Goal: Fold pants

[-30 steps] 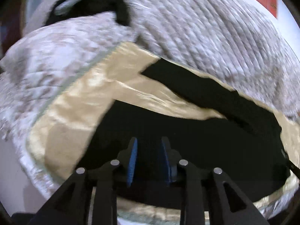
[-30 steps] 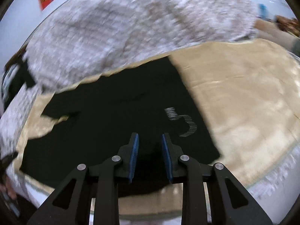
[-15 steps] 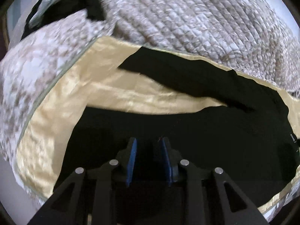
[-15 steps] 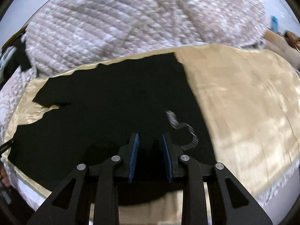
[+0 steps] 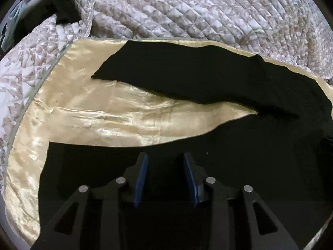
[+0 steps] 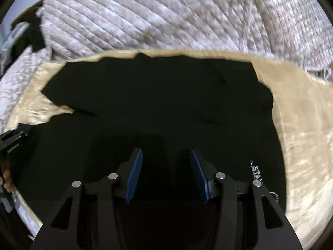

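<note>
Your left claw (image 5: pixel 165 177) has just been opening, blue pads apart over black cloth, nothing pinched that I can make out. Your right claw (image 6: pixel 166 175) has been opening too, wider, released above the same dark fabric. Out from there: the black pants (image 5: pixel 208 79) lie spread flat on the gold satin sheet (image 5: pixel 104 112), both legs reaching left, a wedge of gold between them. White lettering (image 6: pixel 256 173) sits just right of your right claw. Beyond, a quilted blanket (image 5: pixel 197 10) is bunched up.
</note>
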Motion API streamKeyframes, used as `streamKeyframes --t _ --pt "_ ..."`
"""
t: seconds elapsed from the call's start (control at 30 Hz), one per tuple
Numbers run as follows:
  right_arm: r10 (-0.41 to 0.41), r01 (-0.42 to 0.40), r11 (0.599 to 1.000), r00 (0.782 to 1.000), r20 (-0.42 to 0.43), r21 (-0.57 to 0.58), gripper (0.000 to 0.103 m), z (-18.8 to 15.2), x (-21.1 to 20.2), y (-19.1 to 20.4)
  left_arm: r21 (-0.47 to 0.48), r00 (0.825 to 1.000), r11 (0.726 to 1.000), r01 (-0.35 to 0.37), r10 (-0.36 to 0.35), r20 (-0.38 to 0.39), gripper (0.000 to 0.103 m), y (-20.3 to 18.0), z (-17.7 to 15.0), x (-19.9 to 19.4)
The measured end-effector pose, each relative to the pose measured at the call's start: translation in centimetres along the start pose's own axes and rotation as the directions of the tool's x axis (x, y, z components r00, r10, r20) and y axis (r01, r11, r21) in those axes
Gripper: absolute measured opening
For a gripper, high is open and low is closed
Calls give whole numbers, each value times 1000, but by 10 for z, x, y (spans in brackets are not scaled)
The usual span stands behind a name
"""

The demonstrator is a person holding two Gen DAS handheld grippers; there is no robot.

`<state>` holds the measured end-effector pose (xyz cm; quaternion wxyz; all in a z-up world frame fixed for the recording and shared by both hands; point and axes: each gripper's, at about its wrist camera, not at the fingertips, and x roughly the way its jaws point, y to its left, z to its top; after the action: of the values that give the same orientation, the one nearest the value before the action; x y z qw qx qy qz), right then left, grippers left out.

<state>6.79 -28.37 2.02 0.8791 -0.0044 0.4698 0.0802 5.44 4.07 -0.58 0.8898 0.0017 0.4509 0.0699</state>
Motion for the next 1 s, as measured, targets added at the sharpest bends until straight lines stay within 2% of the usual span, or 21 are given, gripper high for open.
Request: streamKeyframes --t 0.07,0.17,0.27,0.4,0.47,0.53,0.6,0.7,0.9,1.0 --pt "0 1 999 1000 -12 39 48 0 6 -6 -4 1000 1000 8 -8 4 40 0 3 -3" --pt "-4 2 998 1000 30 70 48 2 -4 -12 -31 1000 999 20 -20 15 40 6 2 -10" --pt "-17 11 992 999 45 123 48 0 -11 -23 -43 999 999 -19 20 28 40 15 -2 -12" --pt "-64 62 982 998 6 180 48 -5 -8 -42 -91 999 995 -41 42 14 40 33 -3 -8" --pt "-47 45 975 999 4 216 48 -8 -8 -52 -108 998 992 -60 62 13 40 37 -4 -9" --pt "-64 57 970 998 22 238 48 -9 -13 -56 -115 998 992 -47 51 35 40 37 -5 -18" --pt "-75 61 971 996 56 232 48 -10 -24 -54 -100 997 994 -40 46 64 41 32 -7 -27" --pt "-17 -3 977 996 93 214 48 -13 -36 -41 -60 997 998 -15 19 78 42 20 -15 -36" --pt "56 -64 995 993 106 73 48 -29 -44 11 16 996 999 43 -44 72 42 -7 -31 -42" --pt "71 -71 997 994 79 -3 48 -38 -38 33 65 996 995 76 -78 37 43 -23 -36 -34"
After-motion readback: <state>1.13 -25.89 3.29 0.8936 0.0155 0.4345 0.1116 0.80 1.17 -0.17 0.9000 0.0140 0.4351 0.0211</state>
